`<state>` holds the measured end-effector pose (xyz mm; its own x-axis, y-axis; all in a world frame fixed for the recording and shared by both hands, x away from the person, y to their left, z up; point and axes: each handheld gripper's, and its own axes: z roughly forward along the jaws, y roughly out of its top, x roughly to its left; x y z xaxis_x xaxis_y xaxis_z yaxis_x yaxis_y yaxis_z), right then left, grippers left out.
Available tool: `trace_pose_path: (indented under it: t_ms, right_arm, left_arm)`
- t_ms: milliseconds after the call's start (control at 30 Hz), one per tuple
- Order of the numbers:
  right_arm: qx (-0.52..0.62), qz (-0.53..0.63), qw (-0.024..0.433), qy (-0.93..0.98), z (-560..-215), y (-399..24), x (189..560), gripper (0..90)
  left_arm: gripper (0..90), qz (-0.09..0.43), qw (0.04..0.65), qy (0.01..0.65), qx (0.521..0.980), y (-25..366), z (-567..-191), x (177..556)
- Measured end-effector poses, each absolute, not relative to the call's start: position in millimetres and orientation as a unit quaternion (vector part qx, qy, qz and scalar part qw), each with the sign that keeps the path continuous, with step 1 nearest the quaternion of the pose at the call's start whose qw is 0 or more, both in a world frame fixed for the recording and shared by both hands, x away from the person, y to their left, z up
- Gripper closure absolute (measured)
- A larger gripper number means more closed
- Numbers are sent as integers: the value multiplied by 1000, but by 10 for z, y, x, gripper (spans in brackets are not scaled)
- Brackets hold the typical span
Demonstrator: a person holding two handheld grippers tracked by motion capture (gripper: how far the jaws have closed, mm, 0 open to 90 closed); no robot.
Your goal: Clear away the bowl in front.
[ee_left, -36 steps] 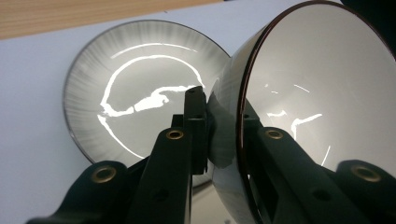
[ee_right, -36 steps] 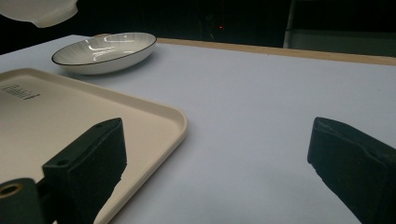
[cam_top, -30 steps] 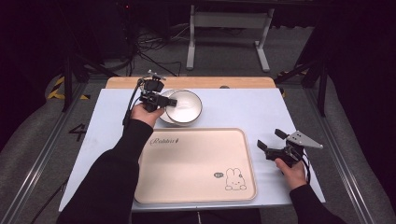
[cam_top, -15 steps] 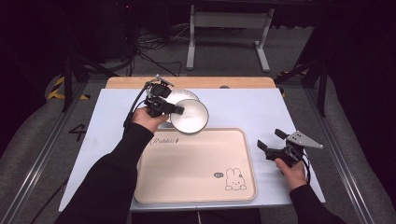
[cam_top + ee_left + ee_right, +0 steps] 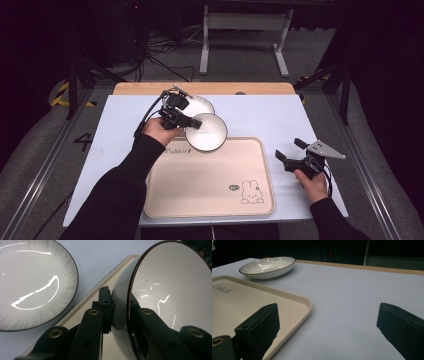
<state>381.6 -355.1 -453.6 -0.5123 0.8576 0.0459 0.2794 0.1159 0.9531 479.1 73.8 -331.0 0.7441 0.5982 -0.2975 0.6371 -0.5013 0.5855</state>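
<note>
A white bowl with a dark rim (image 5: 206, 132) hangs tilted over the far left corner of the beige tray (image 5: 210, 185). My left gripper (image 5: 186, 121) is shut on its rim, one jaw inside and one outside, as the left gripper view shows at the bowl (image 5: 170, 290) and gripper (image 5: 119, 300). A white ribbed plate (image 5: 202, 104) lies on the table just behind it, also seen as the plate (image 5: 32, 282). My right gripper (image 5: 289, 149) rests open and empty at the tray's right side; its jaws (image 5: 329, 322) frame bare table.
The tray (image 5: 249, 300) carries a rabbit drawing and lettering and has nothing on it. The plate (image 5: 268, 266) sits beyond the tray's far edge. A wooden strip (image 5: 200, 88) runs along the table's back edge, with stands and cables behind it.
My left gripper has lifted the bowl off the plate and carried it right and nearer, over the tray's corner. The right gripper has stayed put.
</note>
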Motion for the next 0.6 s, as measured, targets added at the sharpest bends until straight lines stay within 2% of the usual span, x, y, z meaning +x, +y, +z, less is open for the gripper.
trace_pose_path:
  t_ms: [333, 600]
  right_arm:
    - [410, 524, 275, 694, -4535, -3552, 3814, 51]
    - [410, 524, 275, 694, -4536, -3554, 3815, 51]
  left_arm:
    - [815, -38, 322, 329, 887, 568, -3451, 4729]
    - [816, -48, 277, 306, 909, 407, -3603, 4669]
